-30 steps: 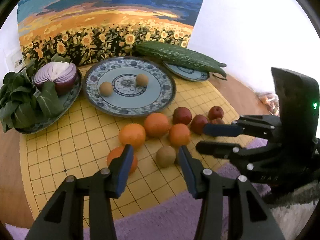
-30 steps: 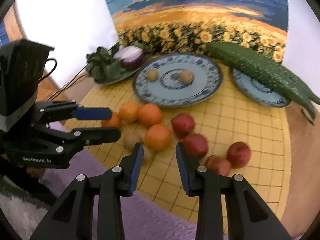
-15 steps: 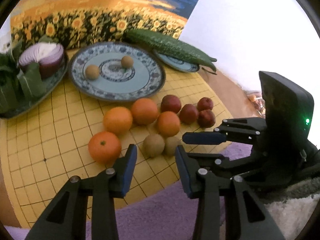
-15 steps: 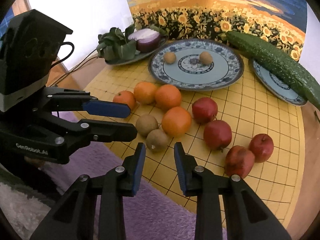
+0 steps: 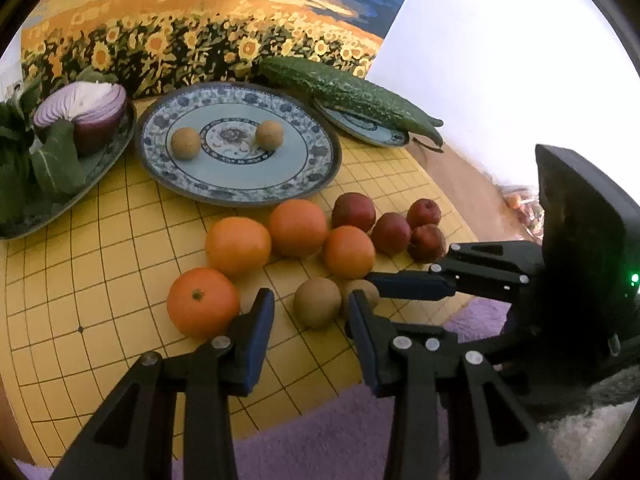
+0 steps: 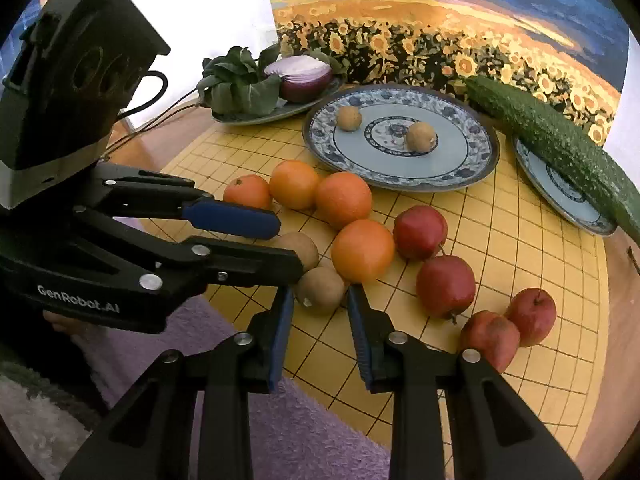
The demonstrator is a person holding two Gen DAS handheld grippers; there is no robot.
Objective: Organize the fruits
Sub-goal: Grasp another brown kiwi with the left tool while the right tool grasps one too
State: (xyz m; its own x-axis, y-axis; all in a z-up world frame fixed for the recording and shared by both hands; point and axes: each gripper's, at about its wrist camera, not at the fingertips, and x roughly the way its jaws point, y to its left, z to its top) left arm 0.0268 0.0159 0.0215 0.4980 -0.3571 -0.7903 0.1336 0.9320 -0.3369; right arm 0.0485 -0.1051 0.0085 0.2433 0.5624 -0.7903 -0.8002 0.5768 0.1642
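Two brown, fuzzy kiwis (image 5: 317, 301) lie side by side at the lower centre of the left wrist view, near the front edge of the yellow grid mat (image 5: 100, 264). The left gripper (image 5: 310, 318) has its jaws spread, the nearer kiwi just ahead of them; the right gripper (image 6: 319, 312), jaws spread too, frames the other kiwi (image 6: 320, 289). Behind sit four oranges (image 5: 237, 245), four red apples (image 6: 445, 285) and a blue patterned plate (image 5: 316, 168) bearing two more kiwis.

Glossy glazed plate (image 5: 320, 168), bumpy cucumber (image 5: 352, 96), fuzzy purple rug (image 6: 312, 432).
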